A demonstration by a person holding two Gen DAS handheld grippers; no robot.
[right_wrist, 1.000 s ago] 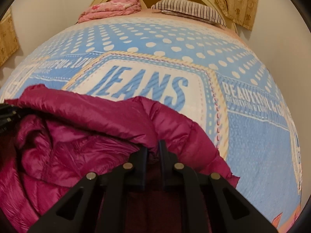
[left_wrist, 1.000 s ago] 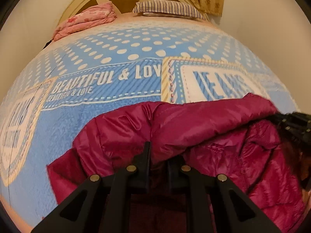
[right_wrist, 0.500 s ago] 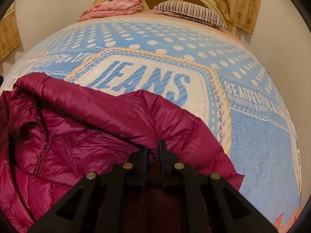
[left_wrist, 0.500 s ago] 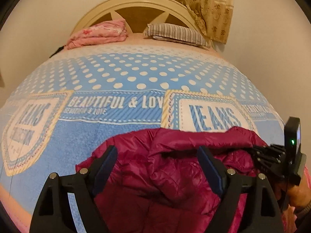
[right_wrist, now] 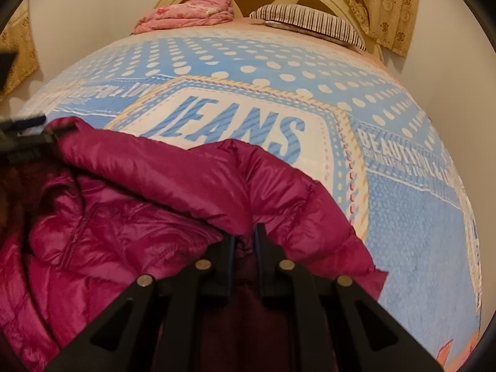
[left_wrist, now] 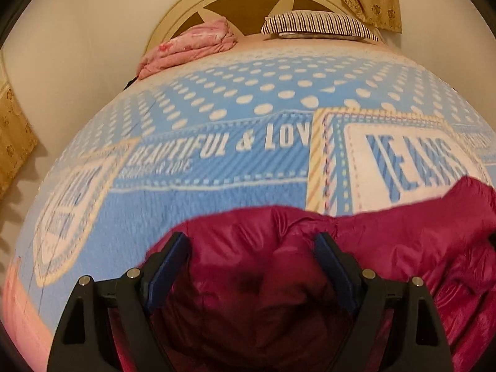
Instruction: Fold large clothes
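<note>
A magenta puffer jacket lies crumpled on the blue bedspread at the near edge of the bed. My left gripper stands open, its fingers straddling a hump of the jacket's left part without pressing on it. In the right wrist view the jacket fills the lower left. My right gripper pinches a fold of its right edge, and its jaws are opening slightly with the fabric still between the pads. The left gripper shows blurred at the far left edge of that view.
The bedspread stretches back to a cream headboard. A folded pink quilt and a striped pillow lie at the head of the bed. A patterned curtain hangs at the back right, and walls close in on both sides.
My left gripper let go of the jacket and spread wide, drew back, then came down over the jacket's left part. The right gripper stayed put on its fold.
</note>
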